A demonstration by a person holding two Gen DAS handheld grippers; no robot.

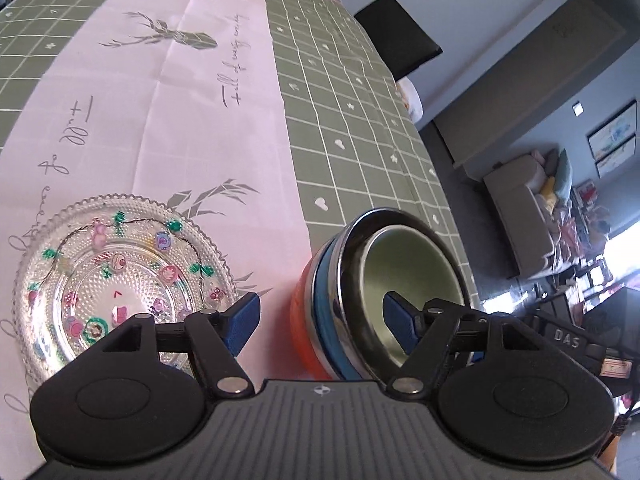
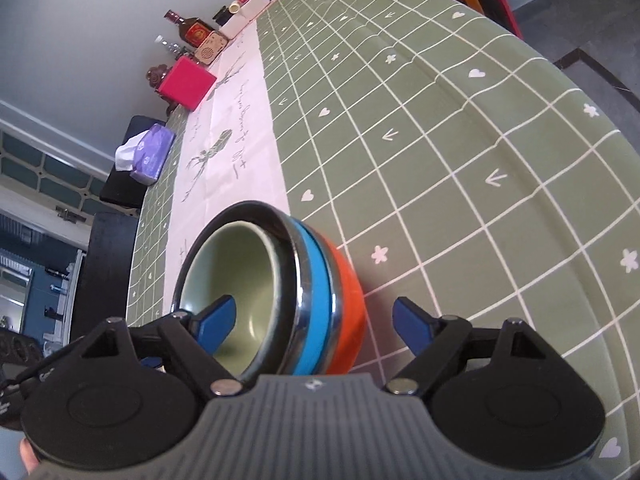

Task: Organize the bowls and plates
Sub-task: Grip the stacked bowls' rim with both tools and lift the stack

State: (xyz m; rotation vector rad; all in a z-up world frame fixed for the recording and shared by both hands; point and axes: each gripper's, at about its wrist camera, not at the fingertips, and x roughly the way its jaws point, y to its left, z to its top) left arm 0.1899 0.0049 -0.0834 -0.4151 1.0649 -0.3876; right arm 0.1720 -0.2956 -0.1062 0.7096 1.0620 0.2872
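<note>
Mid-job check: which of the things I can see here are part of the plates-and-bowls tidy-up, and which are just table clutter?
Part of the job:
- stack of nested bowls: orange, blue, steel-rimmed, green innermost
- patterned glass plate
- left claw and right claw, both open

Just lying about:
- pink box
- purple tissue pack
- bottles and jars along the far edge
- green grid tablecloth

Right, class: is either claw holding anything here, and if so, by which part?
Nothing is gripped. The left claw and right claw each straddle the rim of the bowl stack, one finger inside, one outside, jaws wide open.
</note>
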